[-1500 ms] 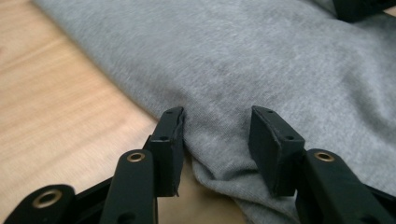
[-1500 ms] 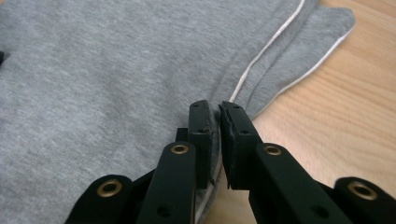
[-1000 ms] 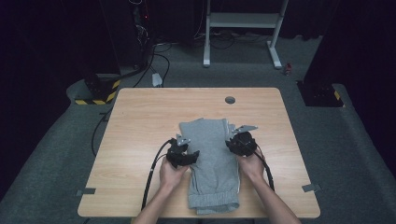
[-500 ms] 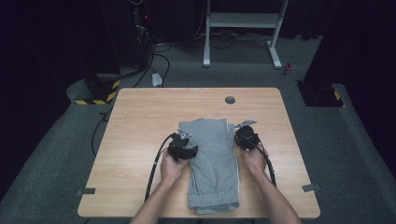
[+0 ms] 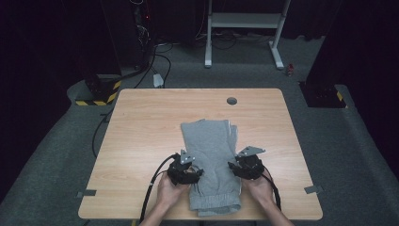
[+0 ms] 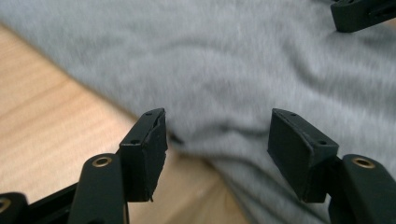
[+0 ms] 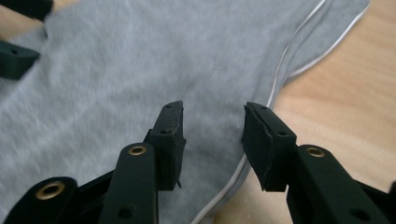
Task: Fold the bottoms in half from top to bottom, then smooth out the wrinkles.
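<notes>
My left hand-held gripper sits at the left edge of the grey sweatpants, jaws spread and nothing pinched between them; in the left gripper view its pads straddle the point where the cloth's edge meets the bare wood, and those jaws have just been opening a little further with only the fabric's rim lying beneath the gap. My right hand-held gripper stands opposite at the right edge, jaws also parted after just opening, empty; in the right gripper view the pale seam stripe runs up just beside its right pad. The sweatpants lie flat and folded lengthwise on the bench, their long axis running away from me, the ribbed waistband at the near edge between my wrists and the leg ends toward the far side, short of the round cable hole. So the cloth lies between the two tools, each one just at its own side edge, neither nearer than the other. I judge that the coming move depends on this: both grips go on the side edges at matching height, so a fold across the long axis stays square.
</notes>
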{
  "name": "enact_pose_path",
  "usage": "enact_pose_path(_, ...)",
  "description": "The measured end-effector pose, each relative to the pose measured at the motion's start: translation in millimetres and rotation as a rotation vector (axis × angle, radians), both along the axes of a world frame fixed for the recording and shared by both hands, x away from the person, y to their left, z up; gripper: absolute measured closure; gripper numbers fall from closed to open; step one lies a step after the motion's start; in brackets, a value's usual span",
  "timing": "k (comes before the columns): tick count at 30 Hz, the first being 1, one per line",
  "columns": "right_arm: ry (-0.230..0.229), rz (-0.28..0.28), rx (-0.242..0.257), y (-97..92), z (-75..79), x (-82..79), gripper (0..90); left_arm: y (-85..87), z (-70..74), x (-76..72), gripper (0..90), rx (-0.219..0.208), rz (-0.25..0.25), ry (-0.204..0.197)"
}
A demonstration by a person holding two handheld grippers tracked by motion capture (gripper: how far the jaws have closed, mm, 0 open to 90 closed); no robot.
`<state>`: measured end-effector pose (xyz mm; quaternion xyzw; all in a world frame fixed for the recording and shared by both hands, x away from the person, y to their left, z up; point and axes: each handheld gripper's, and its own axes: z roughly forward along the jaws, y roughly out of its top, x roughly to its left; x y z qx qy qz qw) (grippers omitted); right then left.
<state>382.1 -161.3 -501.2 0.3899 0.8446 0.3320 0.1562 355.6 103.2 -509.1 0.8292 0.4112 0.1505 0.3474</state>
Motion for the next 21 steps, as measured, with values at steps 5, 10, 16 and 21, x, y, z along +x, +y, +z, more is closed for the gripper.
enact_pose_path(5,0.025,-0.033,0.012,-2.2,-10.8,-2.8,53.4,3.0,-3.8,4.1,38.0,0.031,0.023,0.0)
enact_pose_path(10,0.024,-0.053,0.03,-3.7,-13.0,-3.2,49.5,4.5,-4.7,7.8,38.0,0.037,0.021,-0.008)
enact_pose_path(16,0.003,-0.059,0.025,-3.2,-13.9,-5.8,49.0,7.5,-4.3,12.6,36.9,0.025,0.014,0.023)
enact_pose_path(21,-0.008,-0.049,0.027,-4.0,-10.9,-6.6,49.0,9.5,-0.4,20.3,36.7,-0.044,0.016,0.035)
